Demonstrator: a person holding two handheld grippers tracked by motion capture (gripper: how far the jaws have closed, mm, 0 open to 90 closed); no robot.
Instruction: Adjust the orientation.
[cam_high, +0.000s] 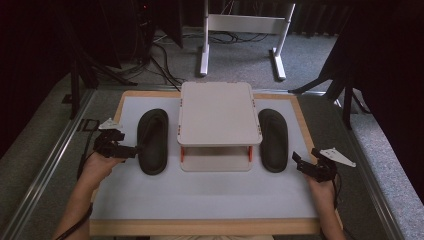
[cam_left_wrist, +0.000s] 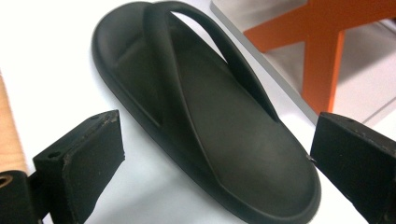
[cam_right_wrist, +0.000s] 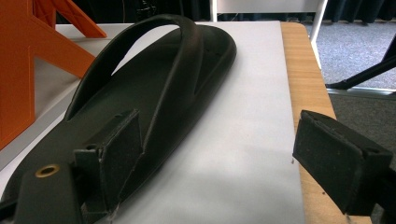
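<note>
Left claw (cam_high: 131, 149) gaped at black rubber left sandal (cam_high: 153, 141), near bench's left edge. Right claw (cam_high: 298, 162) gaped beside right sandal (cam_high: 273, 139). Risk: jaw probably snags strap, sandal skids against white two-tier rack (cam_high: 218, 120).

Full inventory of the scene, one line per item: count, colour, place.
left sandal: 1, black, on the mat left of the rack, between open left jaws
right sandal: 1, black, on the mat right of the rack
rack: 1, white two-tier with orange supports, centre of the mat
mat: 1, white, covers the wood-edged table
white stand: 1, on the floor behind the table
left gripper: 1, black, open at left sandal
right gripper: 1, black, open near right sandal
</note>
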